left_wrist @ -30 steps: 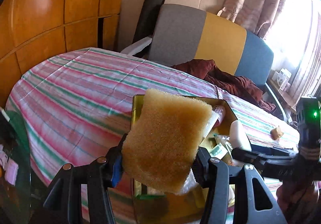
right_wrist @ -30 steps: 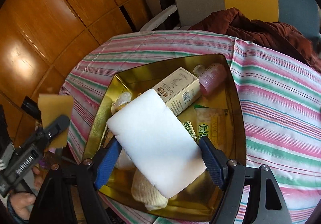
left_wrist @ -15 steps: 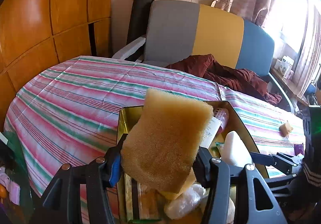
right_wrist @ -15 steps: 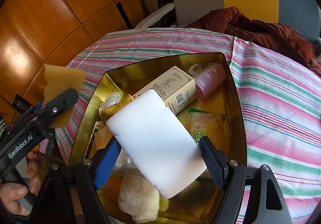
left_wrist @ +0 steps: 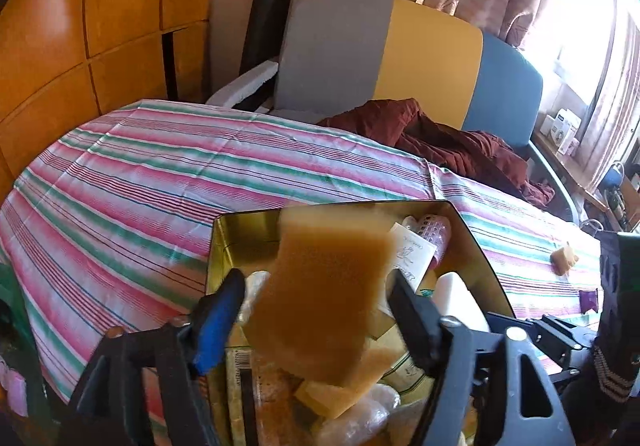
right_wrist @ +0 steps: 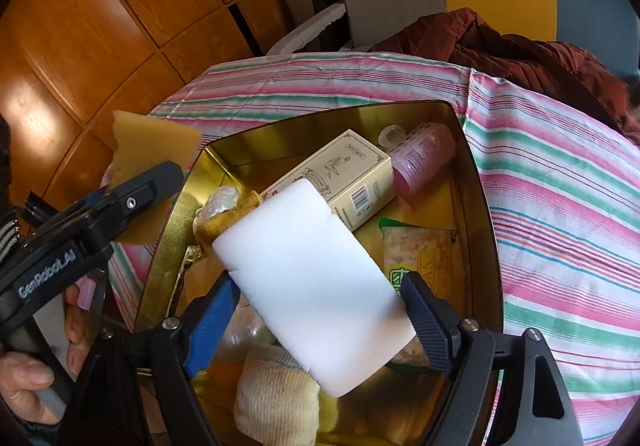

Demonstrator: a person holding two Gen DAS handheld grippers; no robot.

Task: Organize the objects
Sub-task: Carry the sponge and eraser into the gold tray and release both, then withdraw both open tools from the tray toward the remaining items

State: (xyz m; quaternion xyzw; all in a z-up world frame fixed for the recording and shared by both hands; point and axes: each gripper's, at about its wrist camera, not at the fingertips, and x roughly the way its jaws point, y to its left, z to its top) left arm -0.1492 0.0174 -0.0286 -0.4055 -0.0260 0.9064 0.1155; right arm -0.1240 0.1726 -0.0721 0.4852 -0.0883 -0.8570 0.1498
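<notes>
The left gripper (left_wrist: 316, 298), jaws just sprung wide apart, lets a tan sponge (left_wrist: 324, 294) hang loose between them above the gold tin (right_wrist: 478, 182). The right gripper (right_wrist: 320, 310), jaws easing apart, has a white foam block (right_wrist: 312, 286) between its blue pads, touching both, over the tin's clutter

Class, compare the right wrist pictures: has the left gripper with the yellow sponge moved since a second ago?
Yes. The left gripper with the yellow sponge has moved up and right, to the gold tin's left rim; its jaws have just been opening.
</notes>
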